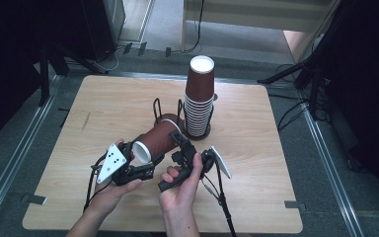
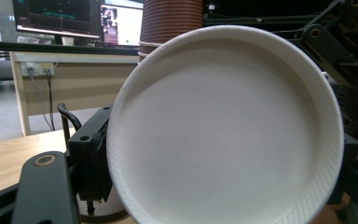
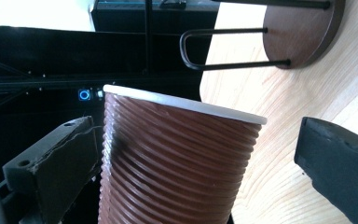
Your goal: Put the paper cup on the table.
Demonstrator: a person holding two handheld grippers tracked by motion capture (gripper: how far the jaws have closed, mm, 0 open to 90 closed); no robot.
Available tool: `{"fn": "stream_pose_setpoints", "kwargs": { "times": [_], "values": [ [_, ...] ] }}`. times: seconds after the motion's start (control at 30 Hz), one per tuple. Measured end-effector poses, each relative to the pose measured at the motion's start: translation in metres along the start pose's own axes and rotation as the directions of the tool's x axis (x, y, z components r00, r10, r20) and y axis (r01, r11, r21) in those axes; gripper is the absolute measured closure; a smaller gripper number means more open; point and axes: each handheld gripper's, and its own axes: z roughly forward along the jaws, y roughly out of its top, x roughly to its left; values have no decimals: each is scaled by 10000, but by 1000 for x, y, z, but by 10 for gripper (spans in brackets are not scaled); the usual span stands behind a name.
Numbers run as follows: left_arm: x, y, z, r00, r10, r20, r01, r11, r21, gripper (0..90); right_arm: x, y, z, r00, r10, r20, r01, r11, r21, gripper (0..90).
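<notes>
a brown ribbed paper cup (image 1: 157, 139) lies on its side in the air, low over the wooden table (image 1: 103, 113), between two hand-held grippers. its white bottom points at the person and its open end points away, toward the tall stack of brown paper cups (image 1: 199, 101) that stands in a black wire holder (image 1: 164, 109) near the middle of the table. the left gripper (image 1: 137, 157) is clenched at the cup's bottom end; in the left gripper view the round white bottom (image 2: 223, 130) sits right in front of the camera with a black jaw tight against its edge. the right gripper (image 1: 178, 139) reaches around the cup near its rim. in the right gripper view one jaw touches the ribbed side (image 3: 168, 163) and the other jaw stands apart from it, so this gripper is loose and does not squeeze the cup. both hands are close together at the near side of the table.
</notes>
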Motion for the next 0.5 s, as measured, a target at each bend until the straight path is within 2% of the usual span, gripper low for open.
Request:
{"fn": "stream_pose_setpoints", "kwargs": {
  "times": [0.3, 0.5],
  "values": [
    [-3, -1, 1, 9997, 140, 175, -141, 9999, 61, 207, 0, -1, 8, 9995, 41, -314, -29, 9993, 377, 0],
    [-3, 0, 0, 9994, 168, 316, -170, 9998, 42, 208, -1, 1, 12, 9993, 82, -352, -64, 9986, 529, 0]
  ]
}}
